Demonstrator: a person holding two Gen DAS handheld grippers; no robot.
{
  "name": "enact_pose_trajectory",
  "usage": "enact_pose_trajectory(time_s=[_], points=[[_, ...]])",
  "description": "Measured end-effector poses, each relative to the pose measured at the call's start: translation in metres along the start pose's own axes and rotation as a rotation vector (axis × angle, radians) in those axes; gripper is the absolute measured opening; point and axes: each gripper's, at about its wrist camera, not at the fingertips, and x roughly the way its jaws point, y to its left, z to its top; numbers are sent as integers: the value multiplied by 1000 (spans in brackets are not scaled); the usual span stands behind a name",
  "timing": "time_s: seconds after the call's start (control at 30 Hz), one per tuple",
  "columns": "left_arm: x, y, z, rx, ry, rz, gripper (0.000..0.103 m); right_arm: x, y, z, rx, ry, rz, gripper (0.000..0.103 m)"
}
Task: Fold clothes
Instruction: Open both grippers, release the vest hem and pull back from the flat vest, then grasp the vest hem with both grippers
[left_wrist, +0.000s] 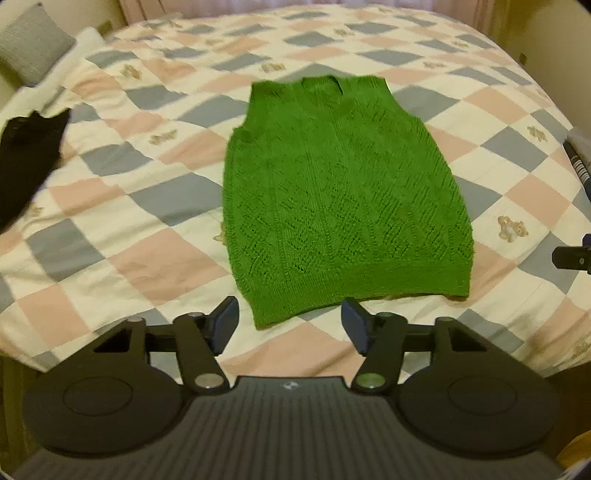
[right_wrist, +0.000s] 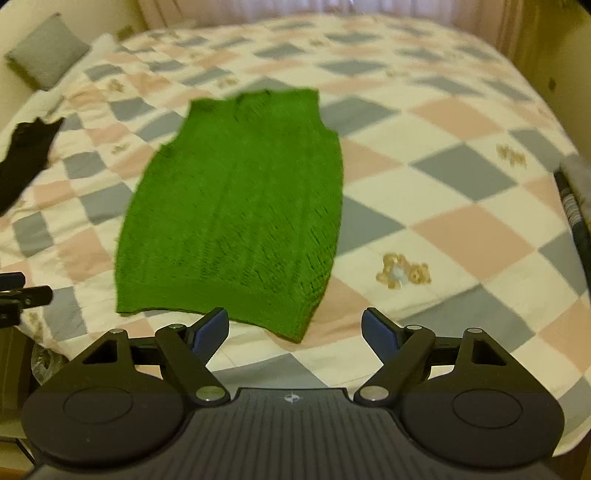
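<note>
A green knitted sleeveless vest (left_wrist: 340, 199) lies flat on the checked quilt (left_wrist: 147, 258), neckline away from me, hem nearest. In the right wrist view the vest (right_wrist: 236, 214) sits left of centre. My left gripper (left_wrist: 290, 325) hovers open just short of the hem's left corner, nothing between its fingers. My right gripper (right_wrist: 295, 334) hovers open over the hem's right corner, also holding nothing. The right gripper's tip (left_wrist: 570, 256) shows at the left wrist view's right edge; the left gripper's tip (right_wrist: 22, 295) shows at the right wrist view's left edge.
A black garment (left_wrist: 26, 155) lies at the bed's left side, also seen as the black garment (right_wrist: 26, 155). A grey pillow (left_wrist: 33, 40) rests at the far left corner. A striped item (left_wrist: 580, 162) sits at the right edge. The bed's front edge (right_wrist: 258, 369) runs just under the grippers.
</note>
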Motion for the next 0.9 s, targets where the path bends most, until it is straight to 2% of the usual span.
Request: enact_pose_trajectory(time_s=[0.07,0.17,0.23,0.4,0.6,0.77,0.87,0.9], points=[[19,10,4,16,14,-28,56,16,0,5,9,22,-8,79],[49,20,15,52,36,-72,55,48,-2,15,33,55,-19,71],[71,25,22,75,55,-97,43,72,-7,21,57,79,-31,54],[124,43,51,114,92,-139,36,116,-22,38,118,110,-45,37],[185,60,104,218,50,-176,36,152,-30,74,130,60,-42,34],[242,67,158,313,-22,-184,39,195,-44,113,163,27,-10,36],[275,72,190,363,-66,-175,41,221,-50,144,150,0,3,40],[285,73,200,377,-80,-170,43,229,-52,157,143,-13,8,45]])
